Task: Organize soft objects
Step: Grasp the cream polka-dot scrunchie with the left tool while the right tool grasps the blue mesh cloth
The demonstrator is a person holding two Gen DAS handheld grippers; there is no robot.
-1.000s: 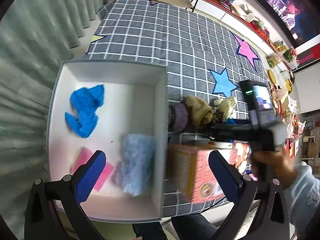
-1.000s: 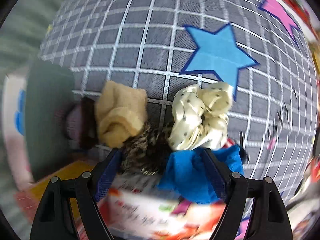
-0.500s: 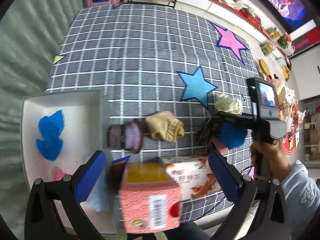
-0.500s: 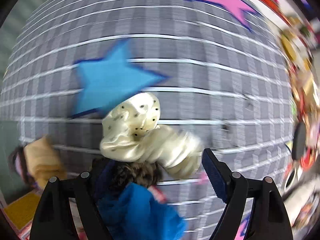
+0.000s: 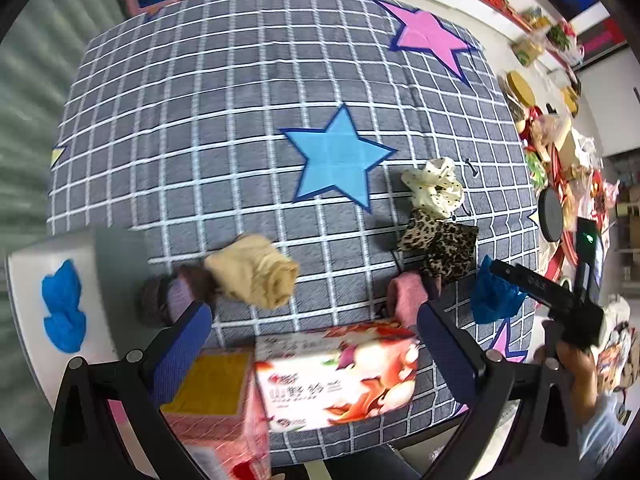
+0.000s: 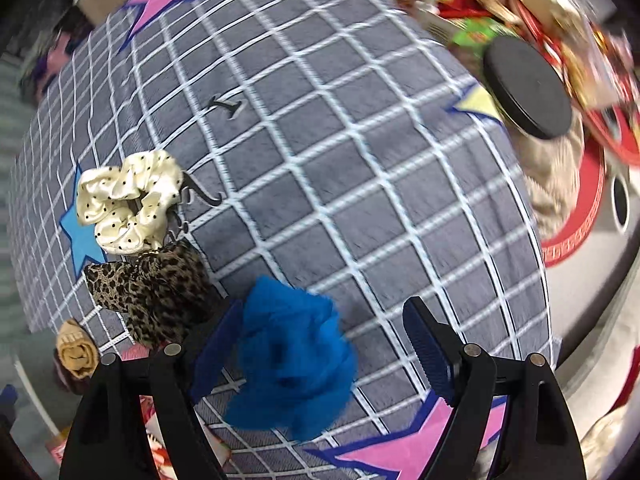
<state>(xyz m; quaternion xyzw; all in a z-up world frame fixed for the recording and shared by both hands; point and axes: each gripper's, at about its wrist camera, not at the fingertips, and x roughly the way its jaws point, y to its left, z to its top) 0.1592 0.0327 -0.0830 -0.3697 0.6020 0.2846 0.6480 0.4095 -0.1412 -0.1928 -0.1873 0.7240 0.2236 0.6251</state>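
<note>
Carton (image 5: 340, 380): print blurred, unreadable; your left gripper (image 5: 314, 340) spread wide above it; your right gripper (image 6: 320, 352) spread, blue scrunchie (image 6: 290, 356) against its left finger

A: We read the cream scrunchie (image 6: 128, 200) as glossy satin, the blue scrunchie (image 6: 292, 356) as matt gauzy cloth.
B: Agreed. We see matt woven cloth on the tabletop (image 5: 200, 100), glossy printed card on the box (image 5: 340, 380).
</note>
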